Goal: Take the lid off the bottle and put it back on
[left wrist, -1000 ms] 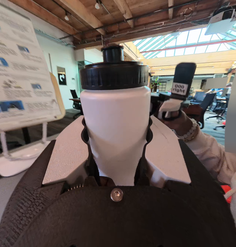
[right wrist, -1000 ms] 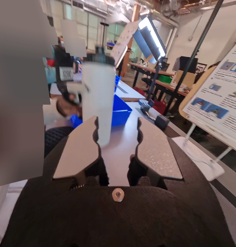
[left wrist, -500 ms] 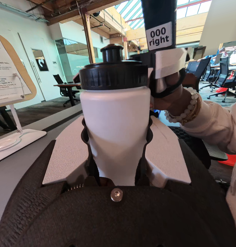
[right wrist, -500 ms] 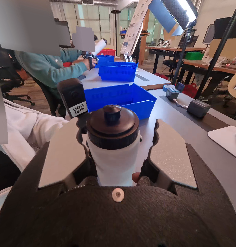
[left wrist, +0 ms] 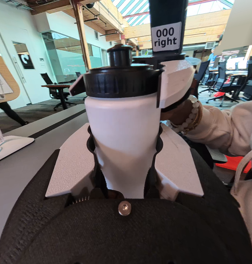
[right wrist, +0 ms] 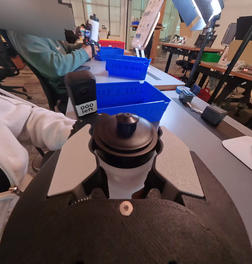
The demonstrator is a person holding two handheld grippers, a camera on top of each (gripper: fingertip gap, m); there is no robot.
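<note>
Left wrist view: one white bottle, one black lid screwed on; left gripper clamped on the bottle body, jaws narrowed. Right wrist view: right gripper closed around the lid; three blue bins ahead; one grey table.

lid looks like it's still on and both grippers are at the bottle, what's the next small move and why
Probably twist the right gripper to unscrew the lid. Its fingers already sit against the lid's ribbed rim on both sides, the lid is still seated on the bottle, and the left gripper is clamped on the white body below, so the bottle should stay braced against the turn.
</note>
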